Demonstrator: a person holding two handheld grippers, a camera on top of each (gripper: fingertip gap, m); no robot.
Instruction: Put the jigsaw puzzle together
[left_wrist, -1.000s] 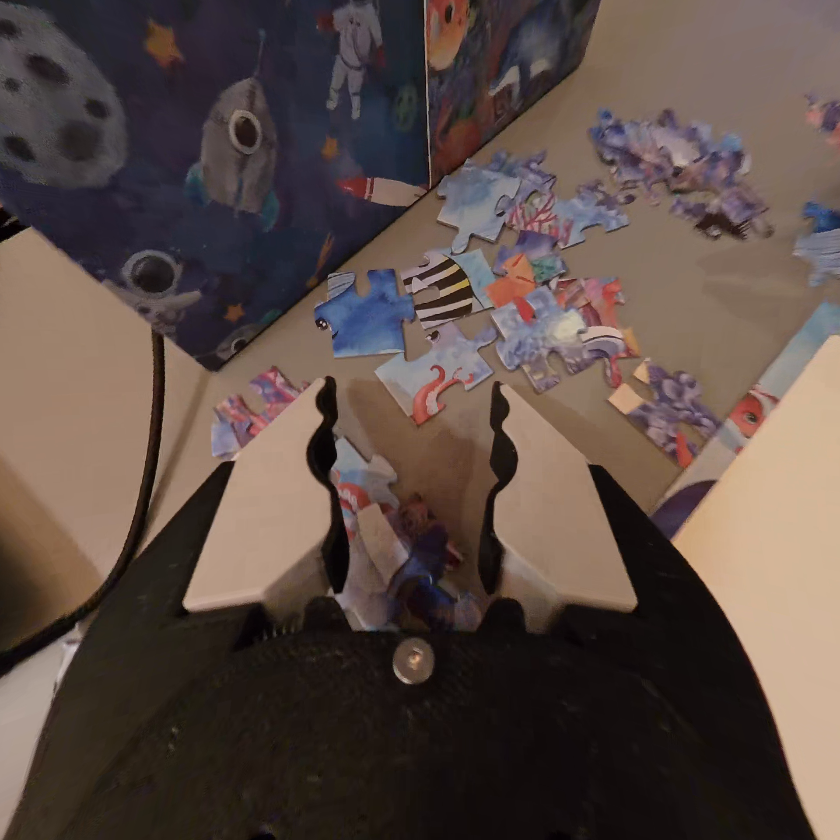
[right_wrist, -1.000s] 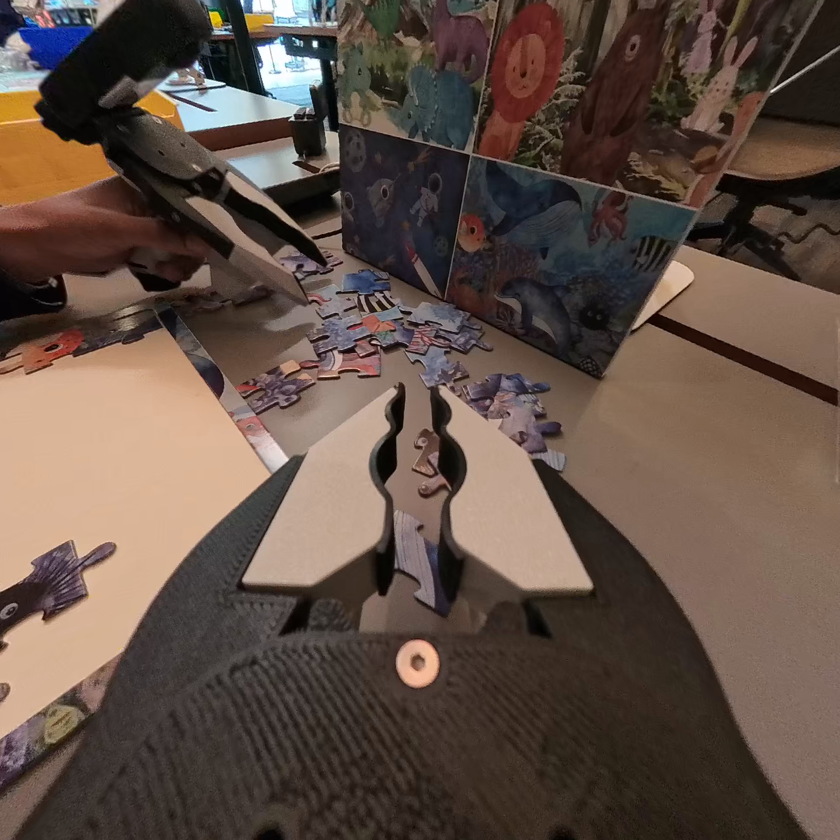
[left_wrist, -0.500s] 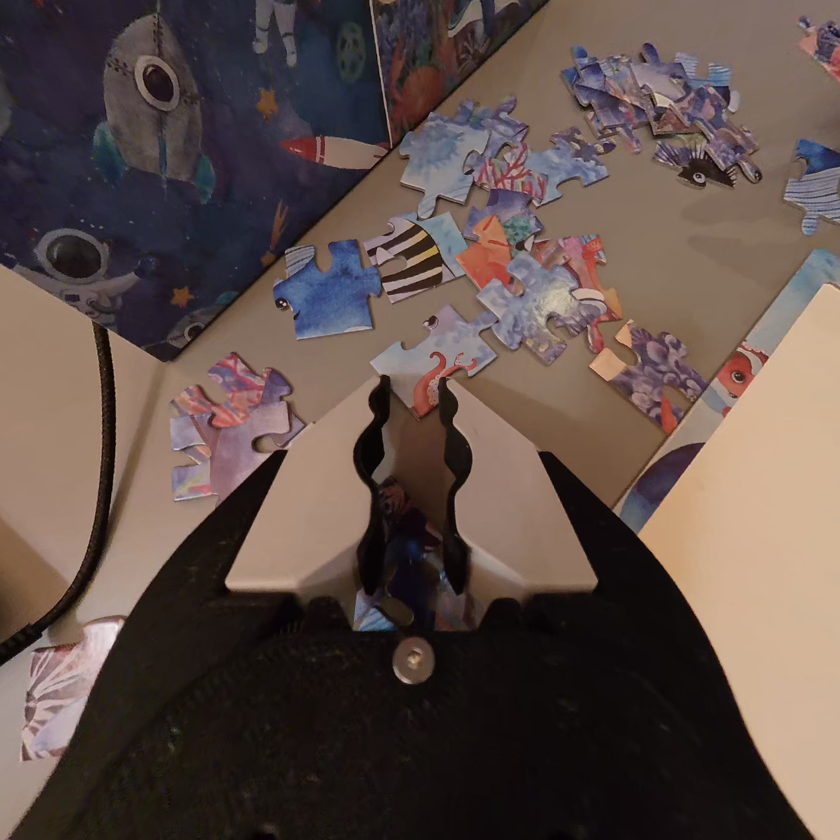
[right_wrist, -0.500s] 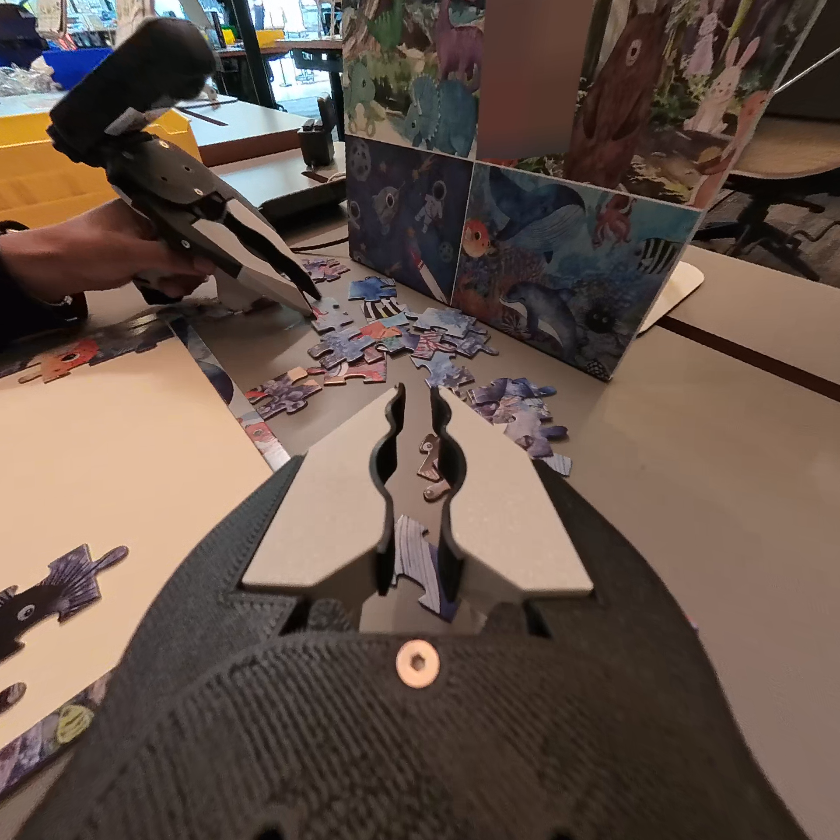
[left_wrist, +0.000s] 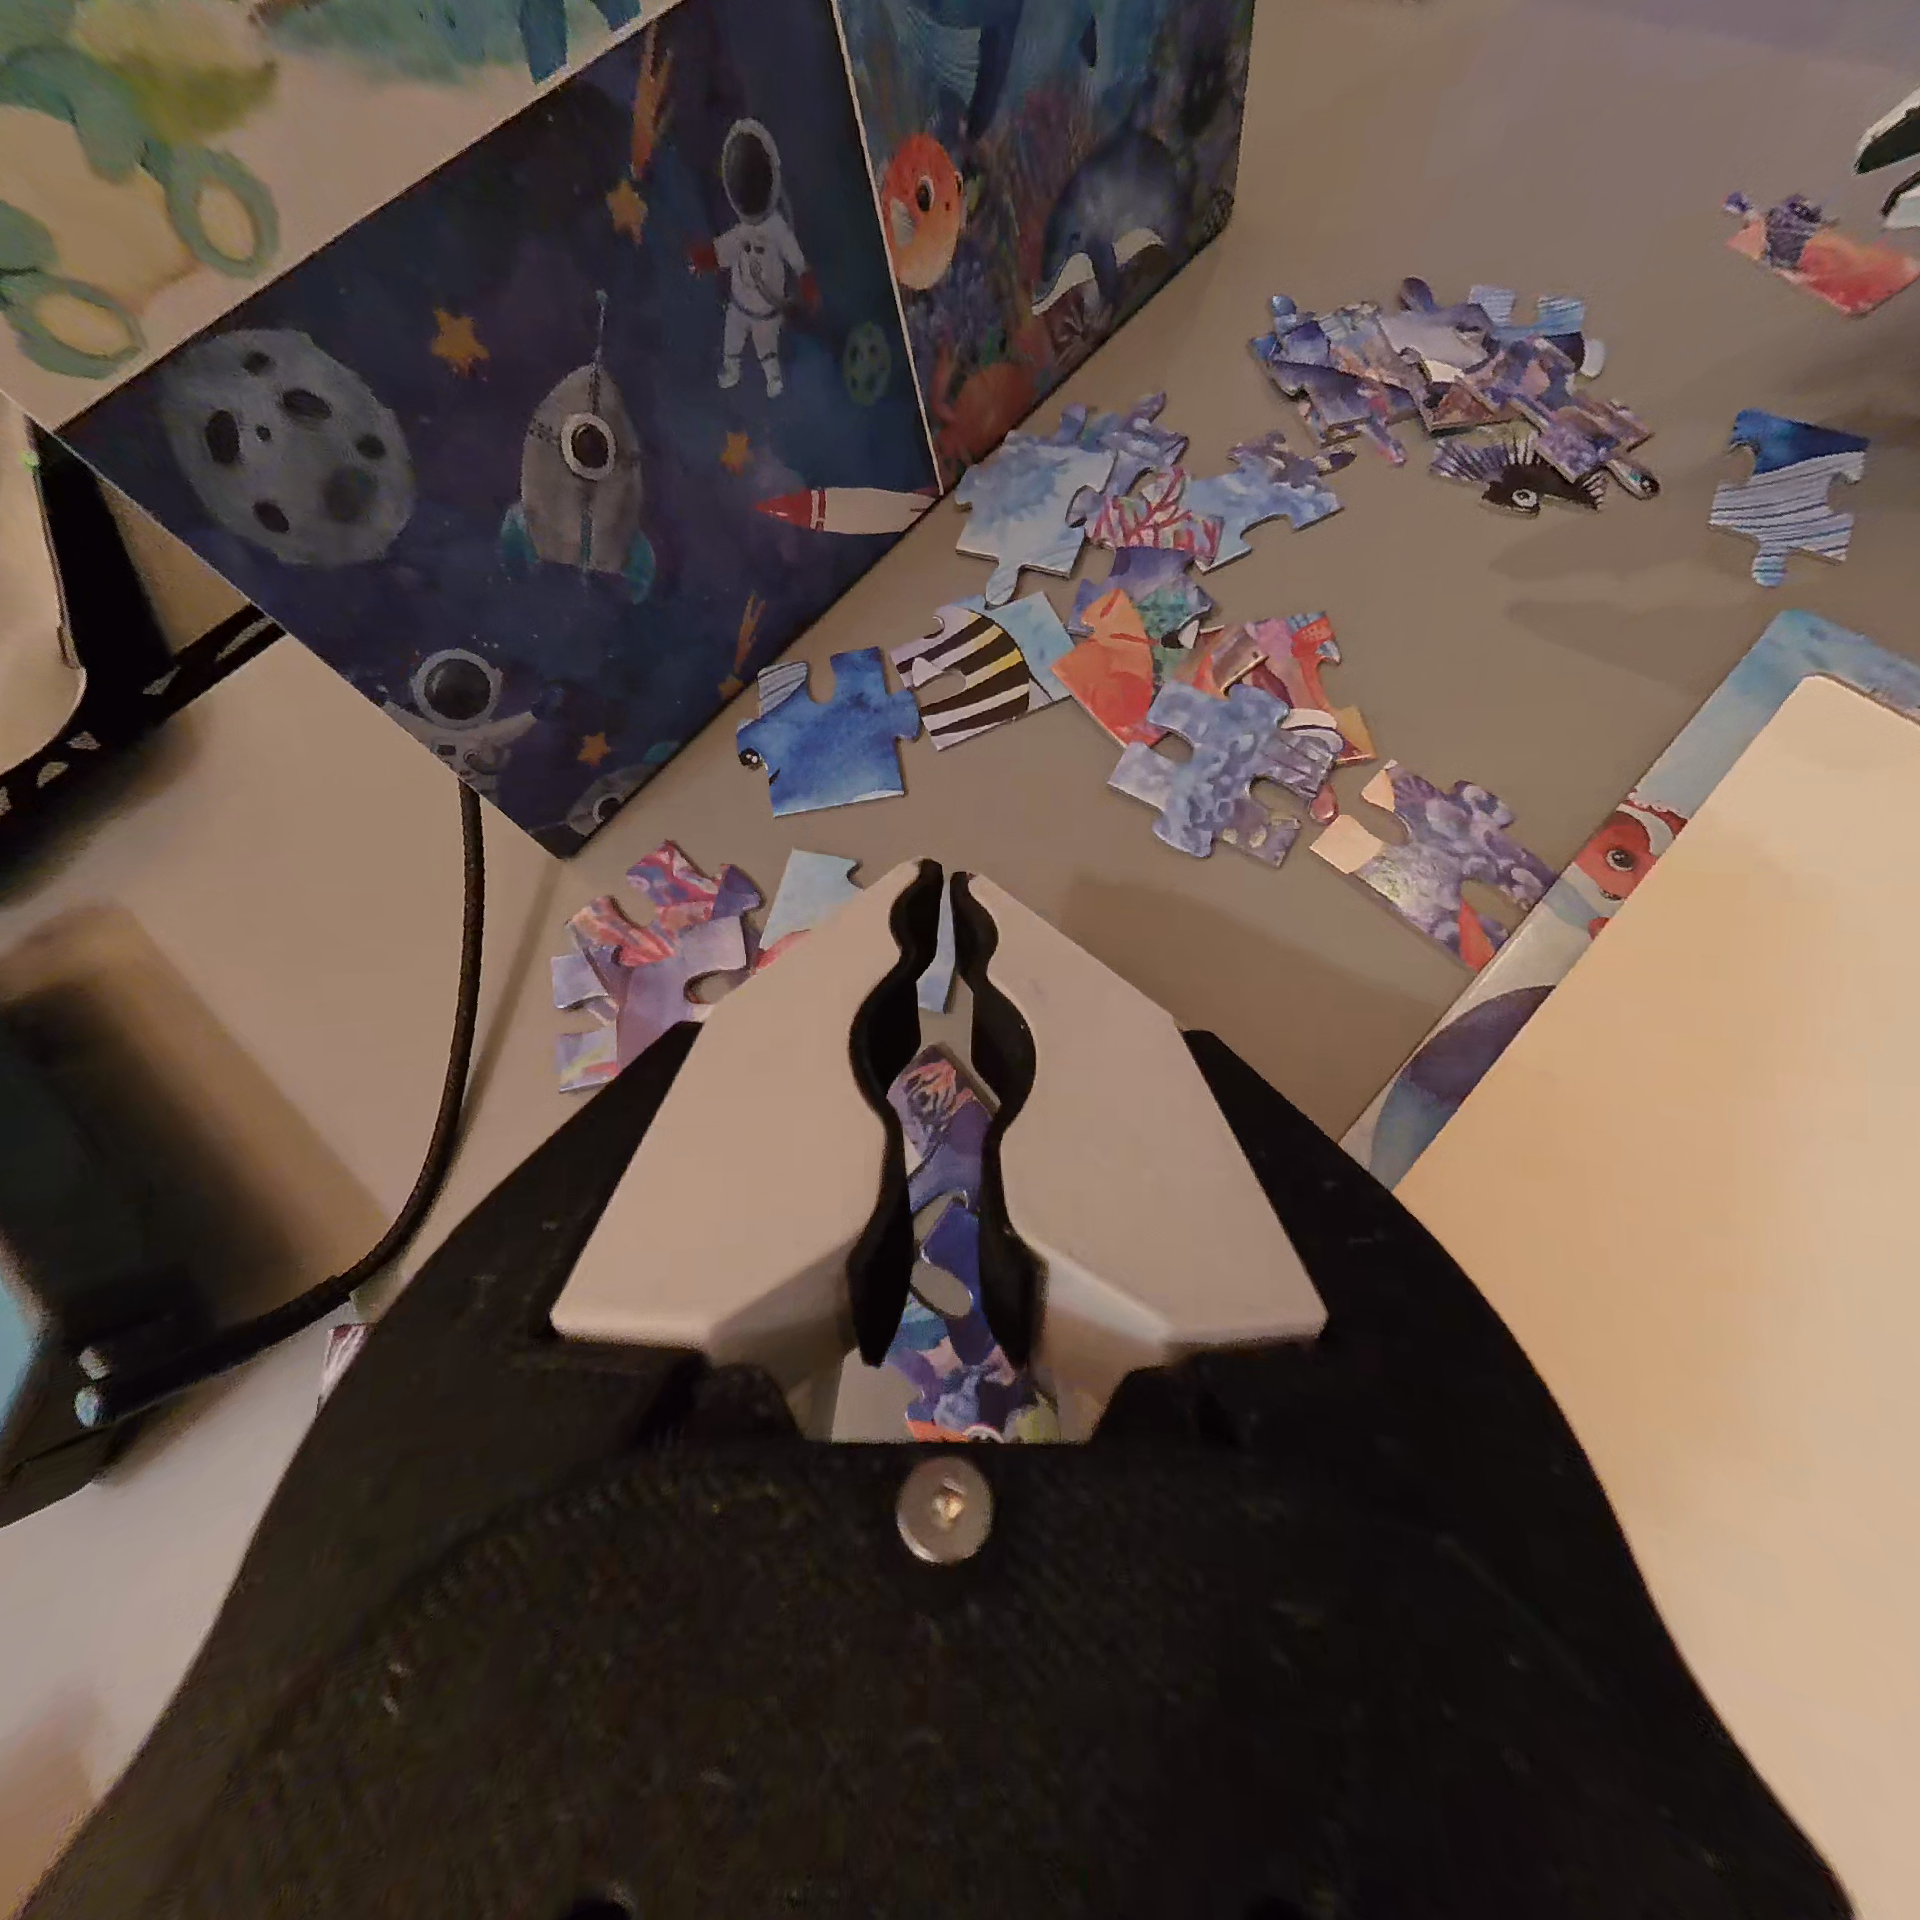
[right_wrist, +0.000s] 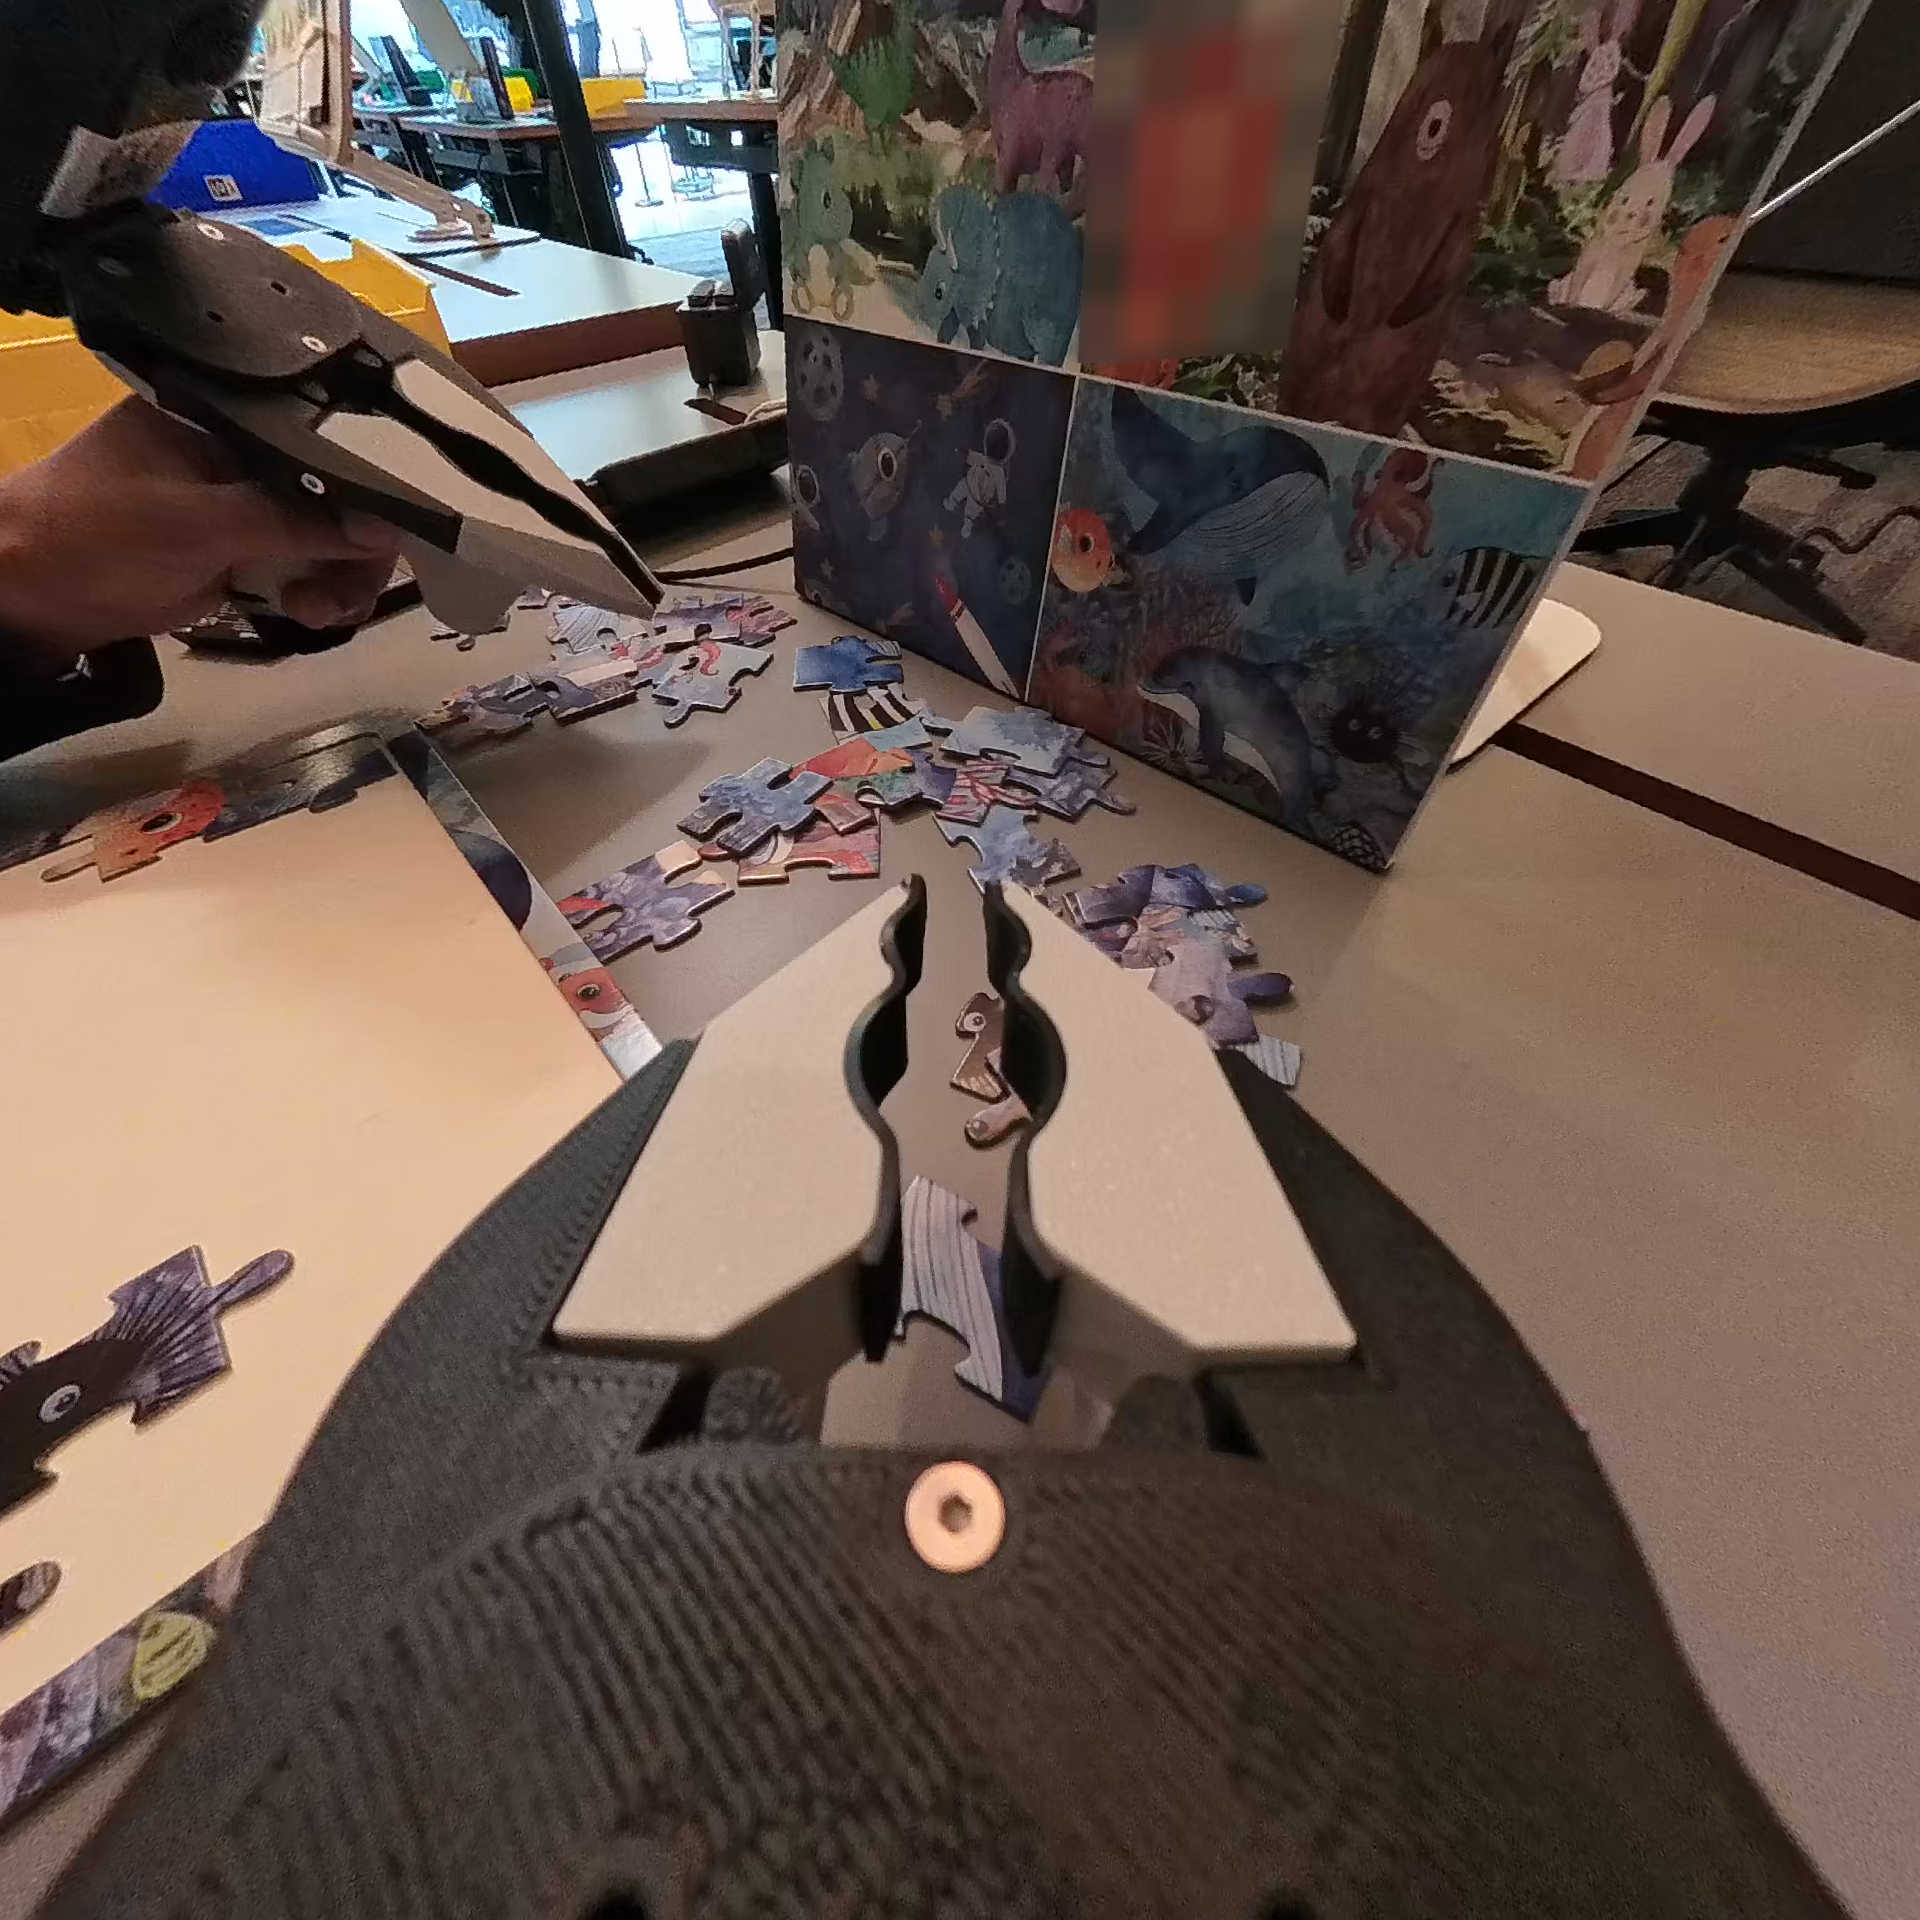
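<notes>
Hands first: in the right wrist view we see a hand (right_wrist: 197, 540) gripping the left gripper (right_wrist: 649, 597) from below, its nose tilted down toward loose pieces (right_wrist: 665, 665) on the table (right_wrist: 1558, 1143), tips hovering just above them. From its own camera, our left gripper (left_wrist: 945, 883) has its jaws drawn nearly together at the tips, and a purple piece (left_wrist: 940, 1143) shows in the gap farther back; we cannot tell whether the jaws clamp it or it lies below them. Our right gripper (right_wrist: 954, 904) points toward the box (right_wrist: 1247, 623), its jaws a narrow gap apart, with a striped piece (right_wrist: 951, 1288) showing between the rear of the fingers; whether it is pinched or only seen through the gap, we cannot tell. More pieces (left_wrist: 1195, 707) lie scattered near the foot of the box (left_wrist: 540, 499), with a heap (left_wrist: 1455, 384) farther off. The board (right_wrist: 208, 1039) lies to the left of the right gripper, mostly bare, with a dark fish piece (right_wrist: 104, 1371) and an orange piece (right_wrist: 145, 831) on it; its edges run out of view. In the left wrist view the board (left_wrist: 1714, 1143) is cut off at the right. A cable (left_wrist: 457, 1039) runs beside the box, its end hidden behind the gripper body. A blurred patch covers part of the box's upper panel.
</notes>
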